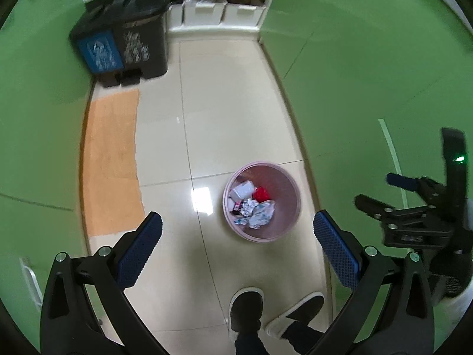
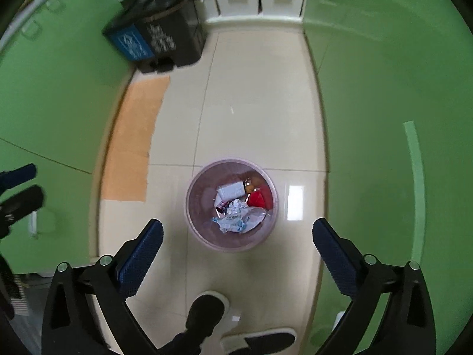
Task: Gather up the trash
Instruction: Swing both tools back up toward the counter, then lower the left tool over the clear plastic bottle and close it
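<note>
A pink round wastebasket stands on the cream tile floor, seen from high above. Inside it lie crumpled white paper, a red piece and a small white box. My left gripper hangs open above and left of the basket, with nothing between its blue pads. My right gripper is open straight over the basket, also with nothing in it. Each gripper shows at the edge of the other's view: the right gripper, the left gripper.
A black pedal bin with a blue panel stands at the far left corner. An orange mat lies along the left. Green cabinet fronts line both sides. White boxes close the far end. A person's shoes stand below.
</note>
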The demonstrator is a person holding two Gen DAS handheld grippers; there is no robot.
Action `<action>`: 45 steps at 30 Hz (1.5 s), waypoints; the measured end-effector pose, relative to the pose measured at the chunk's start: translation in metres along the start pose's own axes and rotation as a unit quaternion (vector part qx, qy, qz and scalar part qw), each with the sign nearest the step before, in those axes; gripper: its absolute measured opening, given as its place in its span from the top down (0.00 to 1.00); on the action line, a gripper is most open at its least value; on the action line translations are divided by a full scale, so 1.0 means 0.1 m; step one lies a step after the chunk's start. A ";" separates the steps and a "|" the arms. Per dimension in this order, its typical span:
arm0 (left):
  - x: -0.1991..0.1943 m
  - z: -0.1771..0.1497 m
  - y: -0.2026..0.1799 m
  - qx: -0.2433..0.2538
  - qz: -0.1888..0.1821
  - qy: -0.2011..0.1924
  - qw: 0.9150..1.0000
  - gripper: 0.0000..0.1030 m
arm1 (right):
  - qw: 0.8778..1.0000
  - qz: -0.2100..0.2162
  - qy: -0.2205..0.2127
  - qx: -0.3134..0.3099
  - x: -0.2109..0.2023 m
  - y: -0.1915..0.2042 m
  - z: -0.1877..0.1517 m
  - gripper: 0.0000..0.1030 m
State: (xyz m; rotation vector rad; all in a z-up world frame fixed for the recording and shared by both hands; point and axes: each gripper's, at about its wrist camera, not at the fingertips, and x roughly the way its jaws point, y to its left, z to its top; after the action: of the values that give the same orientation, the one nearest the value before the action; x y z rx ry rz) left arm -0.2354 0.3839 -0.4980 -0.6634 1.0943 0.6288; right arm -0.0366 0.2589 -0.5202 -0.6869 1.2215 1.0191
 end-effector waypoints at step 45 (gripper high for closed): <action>-2.83 1.30 -5.77 0.287 -0.141 -0.054 0.946 0.03 | 0.909 -0.133 -0.244 0.310 -5.41 -3.00 -2.19 0.06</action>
State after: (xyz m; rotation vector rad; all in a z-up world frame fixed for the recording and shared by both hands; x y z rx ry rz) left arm 0.1748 0.0701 -0.0949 -0.2635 0.9919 0.0806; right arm 0.1303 -0.1951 -0.0770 -0.0758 0.8969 0.4786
